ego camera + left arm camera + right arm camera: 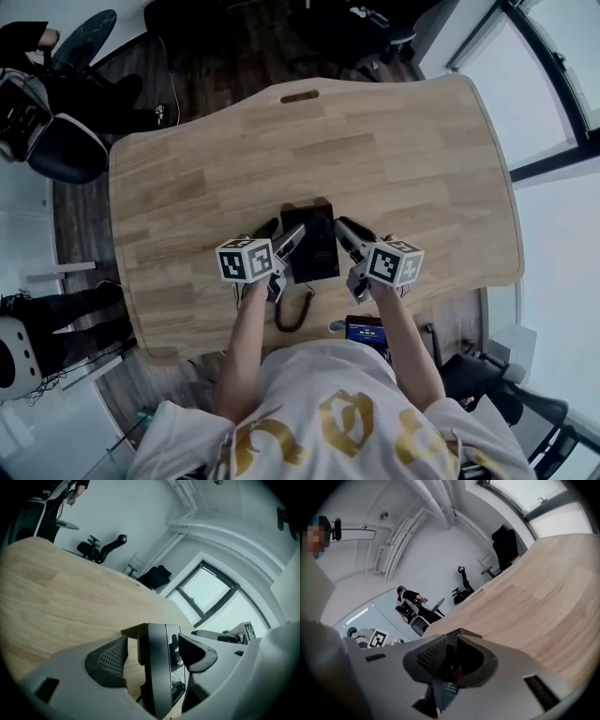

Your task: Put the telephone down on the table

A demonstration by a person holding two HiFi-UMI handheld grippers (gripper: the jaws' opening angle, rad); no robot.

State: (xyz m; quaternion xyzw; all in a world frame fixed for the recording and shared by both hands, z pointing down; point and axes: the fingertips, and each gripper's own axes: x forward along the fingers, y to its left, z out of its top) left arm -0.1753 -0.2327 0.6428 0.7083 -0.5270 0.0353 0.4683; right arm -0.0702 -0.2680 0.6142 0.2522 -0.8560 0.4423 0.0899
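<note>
A flat black telephone [311, 246] is held up on edge over the near side of the wooden table [394, 141], and its coiled cord [292, 314] hangs past the table's front edge. My left gripper [283, 232] straddles the telephone's left edge. In the left gripper view the telephone [157, 677] stands between the wide jaws of that gripper [152, 651], with table showing in the gap beside the left pad [108, 660]. My right gripper [349, 232] is at the telephone's right edge. In the right gripper view its jaws [450, 656] pinch the thin edge of the telephone [440, 691].
A cable slot [299, 96] is cut near the table's far edge. A blue-lit device [366, 328] sits just below the front edge by my body. Office chairs [66, 141] and seated people are off the far left; windows [553, 103] run along the right.
</note>
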